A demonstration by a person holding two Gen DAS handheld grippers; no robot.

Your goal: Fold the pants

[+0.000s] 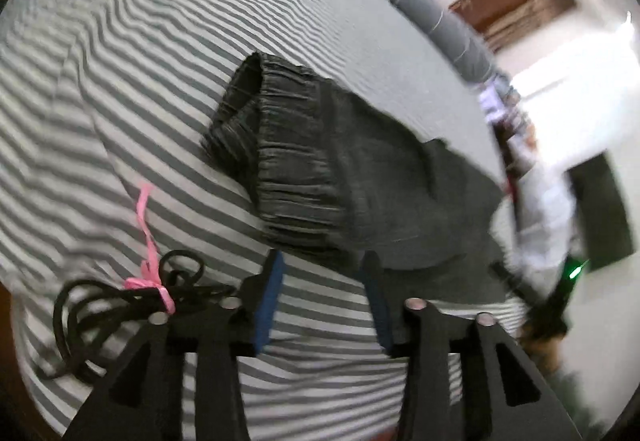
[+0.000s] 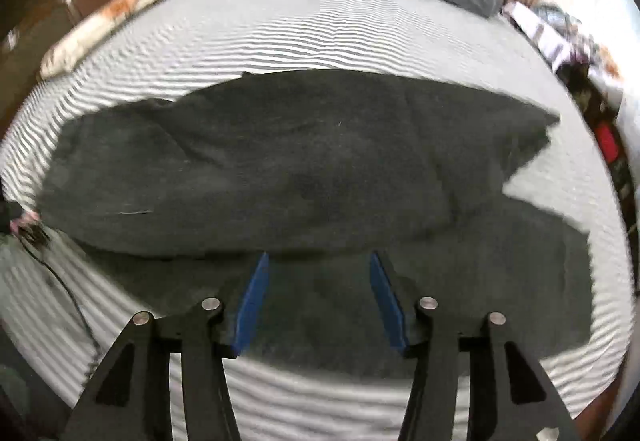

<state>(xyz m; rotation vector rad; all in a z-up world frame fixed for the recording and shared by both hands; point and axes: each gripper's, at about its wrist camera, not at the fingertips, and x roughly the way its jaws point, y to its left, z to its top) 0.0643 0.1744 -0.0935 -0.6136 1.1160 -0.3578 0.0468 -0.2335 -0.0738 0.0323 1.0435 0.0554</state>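
Lying on the striped bed sheet, the dark grey pants spread just ahead of the right gripper, whose blue fingers stand apart above the cloth, holding nothing. The left gripper is also spread, its tips just before the gathered waistband. A black cord with a pink ribbon lies left of it.

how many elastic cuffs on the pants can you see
2, both in the left wrist view: the near cuff just ahead of the hand-held gripper, the far cuff beyond it, partly overlapped by the near one.
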